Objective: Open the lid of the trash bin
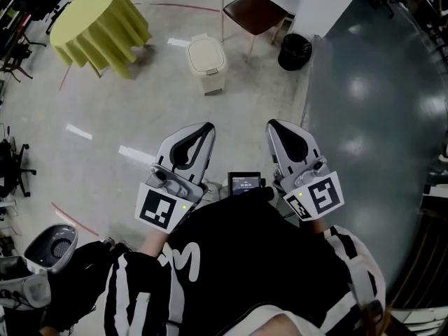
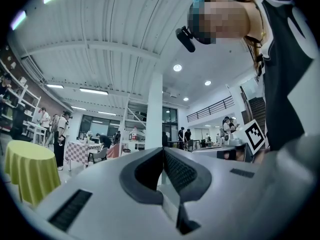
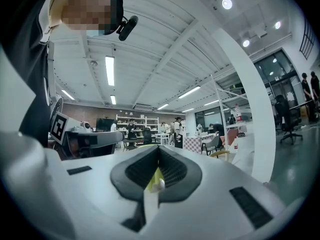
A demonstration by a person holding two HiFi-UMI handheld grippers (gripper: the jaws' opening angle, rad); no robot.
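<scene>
Trash bin (image 1: 206, 63) on the floor, well ahead of both grippers — lid (image 1: 206, 52) down.
Left gripper (image 1: 206, 127) and right gripper (image 1: 272, 124) hang clenched, fingers empty; the lid looks light, stiff plastic — likely best lifted at its front edge.

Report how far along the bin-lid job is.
Done: nothing yet. The white trash bin stands on the floor ahead with its lid down.
In hand: nothing. The left gripper and right gripper are both shut and empty, held close to the person's body and well short of the bin.
Left: reach the bin and raise the lid.
</scene>
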